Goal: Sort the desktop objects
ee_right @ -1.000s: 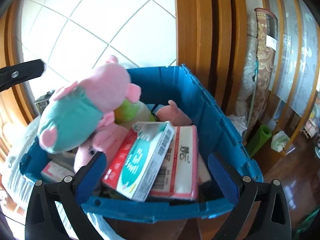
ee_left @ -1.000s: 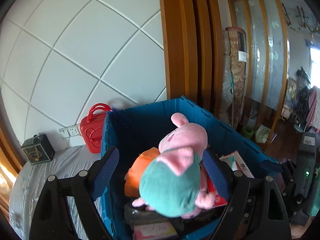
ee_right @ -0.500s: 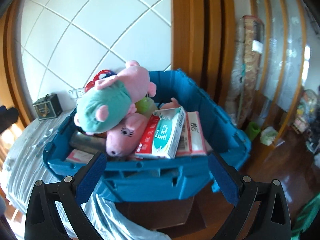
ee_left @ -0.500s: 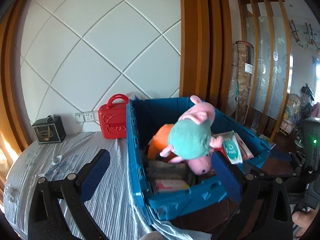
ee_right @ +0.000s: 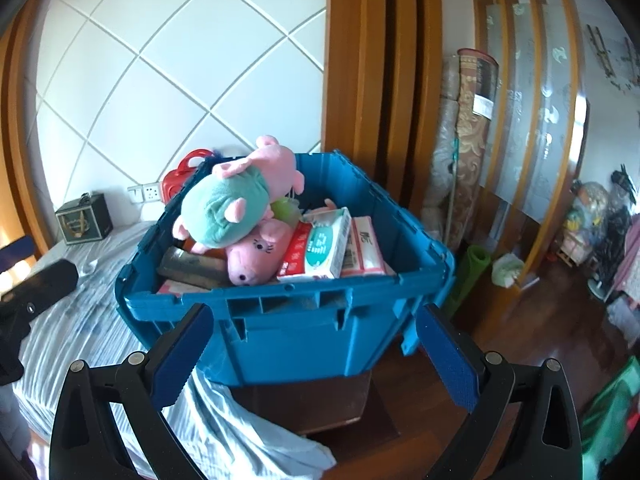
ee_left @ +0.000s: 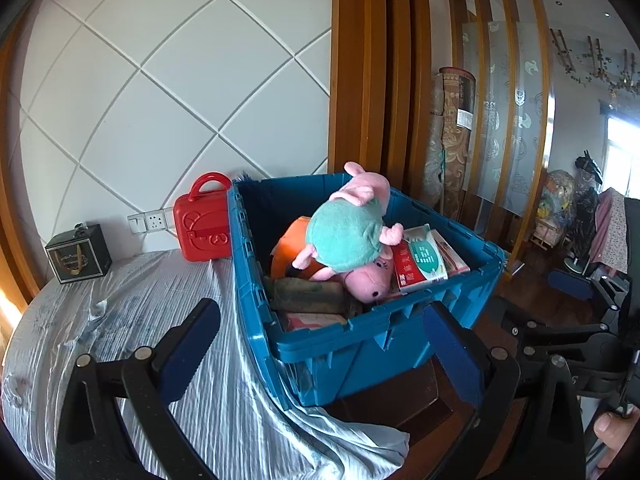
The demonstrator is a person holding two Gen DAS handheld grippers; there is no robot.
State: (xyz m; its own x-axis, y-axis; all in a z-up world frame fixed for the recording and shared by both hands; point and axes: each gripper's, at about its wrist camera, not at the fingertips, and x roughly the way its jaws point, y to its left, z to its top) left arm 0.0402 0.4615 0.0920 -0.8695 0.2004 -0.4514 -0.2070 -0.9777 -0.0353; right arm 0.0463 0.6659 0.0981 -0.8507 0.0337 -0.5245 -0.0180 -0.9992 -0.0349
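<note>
— So, lying under it all: a desk [ee_left: 120, 312] draped in crinkled, glossy pale-blue striped cloth [ee_left: 224, 412], spilling off the near edge in folds. Behind, a white wall [ee_left: 160, 80] cut by diagonal grooves, warm wooden pillars [ee_left: 372, 72], a slatted screen with frosted panels. Dark polished wood floor [ee_right: 520, 332] at right.

— And on that surface?

— Standing at the desk's right end: a blue ribbed plastic crate [ee_left: 384, 344], heaped full. On top, a soft pink plush pig in a teal dress [ee_left: 344, 232], lying across a second pink plush pig [ee_left: 368, 278]; beside them a red-and-white tissue pack [ee_left: 420, 260], glossy, boxy. Just behind the crate's left corner, a hard red toy case [ee_left: 204, 224] with a loop handle; well apart, by the wall, a small black box [ee_left: 78, 254].

— Jaws?

— Left gripper [ee_left: 320, 354]: spread wide, nothing between the blue ridged pads. Right gripper [ee_right: 314, 354]: likewise wide apart, empty, facing the crate's near wall.
</note>
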